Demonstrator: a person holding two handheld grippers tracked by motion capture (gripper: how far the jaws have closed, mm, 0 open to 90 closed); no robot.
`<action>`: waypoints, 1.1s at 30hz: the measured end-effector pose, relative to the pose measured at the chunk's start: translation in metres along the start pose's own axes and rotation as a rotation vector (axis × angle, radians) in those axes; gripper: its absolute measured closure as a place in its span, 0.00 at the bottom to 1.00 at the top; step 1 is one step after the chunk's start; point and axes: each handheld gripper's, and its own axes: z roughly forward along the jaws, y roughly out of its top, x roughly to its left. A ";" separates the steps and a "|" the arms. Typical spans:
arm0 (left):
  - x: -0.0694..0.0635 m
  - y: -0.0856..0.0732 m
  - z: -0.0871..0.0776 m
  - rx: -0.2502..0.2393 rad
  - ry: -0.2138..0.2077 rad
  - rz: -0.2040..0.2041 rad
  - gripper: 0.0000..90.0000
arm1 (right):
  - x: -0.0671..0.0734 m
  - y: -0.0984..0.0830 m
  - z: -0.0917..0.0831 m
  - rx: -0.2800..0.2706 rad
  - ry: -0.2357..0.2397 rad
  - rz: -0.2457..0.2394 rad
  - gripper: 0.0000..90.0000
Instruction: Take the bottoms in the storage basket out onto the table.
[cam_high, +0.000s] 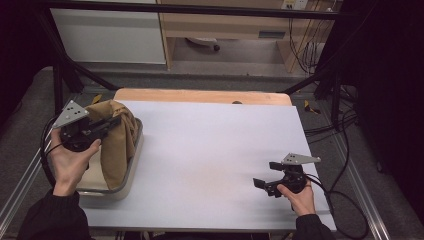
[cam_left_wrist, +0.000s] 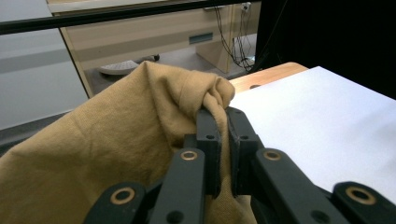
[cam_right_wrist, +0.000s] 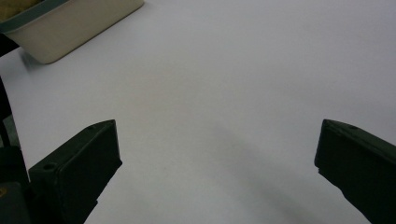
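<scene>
Left tongs (cam_high: 116, 121) at the desk's left edge, jaws pinched nearly together on a bunched fold of the mustard-tan cloth (cam_high: 119, 142); in the left gripper view the left tongs (cam_left_wrist: 223, 122) bite the cloth (cam_left_wrist: 116, 154) just under a knotted-looking gather, fabric draping down on both sides; the cloth sits in and spills over a cream rectangular tub (cam_high: 131, 170) with a grey-blue rim, at the left side of the white desk (cam_high: 215, 150); the left hand (cam_high: 70, 160) grips the tool from below, dark sleeve at bottom. Right tongs (cam_high: 267, 174) low over the desk near its right front corner, jaws spread wide, holding nothing; right hand (cam_high: 300, 197) behind them; right gripper view: right tongs (cam_right_wrist: 217, 172) above bare white desk (cam_right_wrist: 224, 84), tub corner (cam_right_wrist: 70, 28) at top left, well apart from them. A wooden strip (cam_high: 200, 95) runs along the desk's far edge.
</scene>
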 end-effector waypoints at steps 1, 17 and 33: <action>-0.001 0.000 0.001 0.002 -0.003 0.002 0.94 | 0.000 0.000 0.000 0.001 -0.001 -0.001 0.01; -0.015 0.005 0.012 0.011 -0.031 0.019 0.94 | 0.000 0.000 0.000 0.000 -0.001 -0.001 0.01; -0.031 0.008 0.024 0.027 -0.062 0.039 0.94 | 0.000 0.000 0.000 0.002 -0.002 0.000 0.01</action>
